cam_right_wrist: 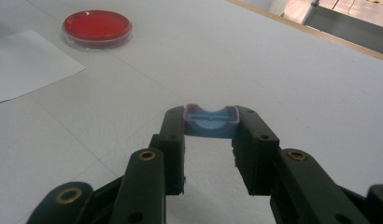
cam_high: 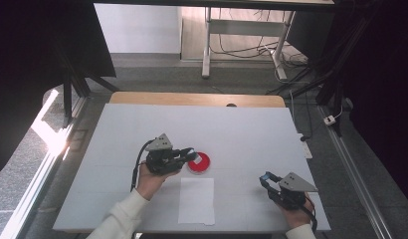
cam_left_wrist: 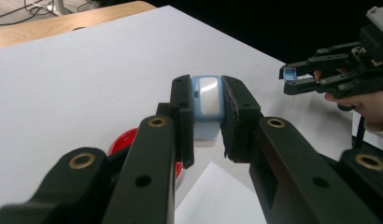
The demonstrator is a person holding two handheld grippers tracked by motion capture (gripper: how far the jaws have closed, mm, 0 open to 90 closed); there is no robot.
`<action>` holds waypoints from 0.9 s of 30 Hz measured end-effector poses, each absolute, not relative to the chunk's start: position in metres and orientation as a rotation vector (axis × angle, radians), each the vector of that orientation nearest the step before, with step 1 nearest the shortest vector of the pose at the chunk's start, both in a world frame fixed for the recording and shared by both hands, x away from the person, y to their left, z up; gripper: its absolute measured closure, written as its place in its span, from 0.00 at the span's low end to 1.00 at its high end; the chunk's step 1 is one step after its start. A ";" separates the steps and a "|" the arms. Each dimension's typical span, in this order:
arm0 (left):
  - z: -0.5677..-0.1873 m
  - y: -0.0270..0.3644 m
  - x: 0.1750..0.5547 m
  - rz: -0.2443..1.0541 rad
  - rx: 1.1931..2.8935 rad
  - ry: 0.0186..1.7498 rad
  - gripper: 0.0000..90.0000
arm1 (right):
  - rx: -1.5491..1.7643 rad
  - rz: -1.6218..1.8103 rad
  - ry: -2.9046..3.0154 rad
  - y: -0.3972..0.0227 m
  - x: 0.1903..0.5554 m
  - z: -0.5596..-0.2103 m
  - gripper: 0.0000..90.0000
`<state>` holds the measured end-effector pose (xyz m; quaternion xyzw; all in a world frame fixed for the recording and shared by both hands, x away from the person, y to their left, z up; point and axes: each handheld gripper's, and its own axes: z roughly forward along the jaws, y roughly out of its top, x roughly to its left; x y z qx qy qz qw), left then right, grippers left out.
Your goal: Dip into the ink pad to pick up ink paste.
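Two tools at bench | left tool (cam_left_wrist: 207, 116) grasping blue-white block (cam_left_wrist: 207, 100) above red dish (cam_high: 199, 163) | right tool (cam_right_wrist: 210, 140) grasping blue cap (cam_right_wrist: 211, 122)

High view overhead looking forward and down, gripper views close and low, all sharing the red dish (cam_high: 199, 163).

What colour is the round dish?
Red dish, clear rim; right gripper view shows it best.

Even, bright light on the white surface (cam_high: 142, 129) — glare at the high view's left edge, dark corners — near tool parts soft.
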<state>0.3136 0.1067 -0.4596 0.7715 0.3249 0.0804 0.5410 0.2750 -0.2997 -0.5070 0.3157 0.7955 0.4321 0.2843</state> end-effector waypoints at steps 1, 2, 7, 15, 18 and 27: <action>-0.460 0.107 0.314 0.192 1.837 0.772 0.84 | 0.845 1.156 2.128 -0.300 0.275 -0.507 0.72; -0.460 0.107 0.315 0.196 1.838 0.774 0.84 | 0.846 1.149 2.130 -0.300 0.275 -0.507 0.72; -0.460 0.107 0.315 0.217 1.848 0.776 0.84 | 0.846 1.152 2.127 -0.300 0.276 -0.507 0.72; -0.457 0.106 0.320 0.223 1.859 0.771 0.84 | 0.847 1.139 2.128 -0.300 0.276 -0.507 0.72; -0.457 0.106 0.322 0.235 1.867 0.772 0.84 | 0.843 1.141 2.129 -0.299 0.276 -0.507 0.72; -0.455 0.098 0.332 0.249 1.913 0.768 0.84 | 0.838 1.145 2.129 -0.298 0.275 -0.506 0.72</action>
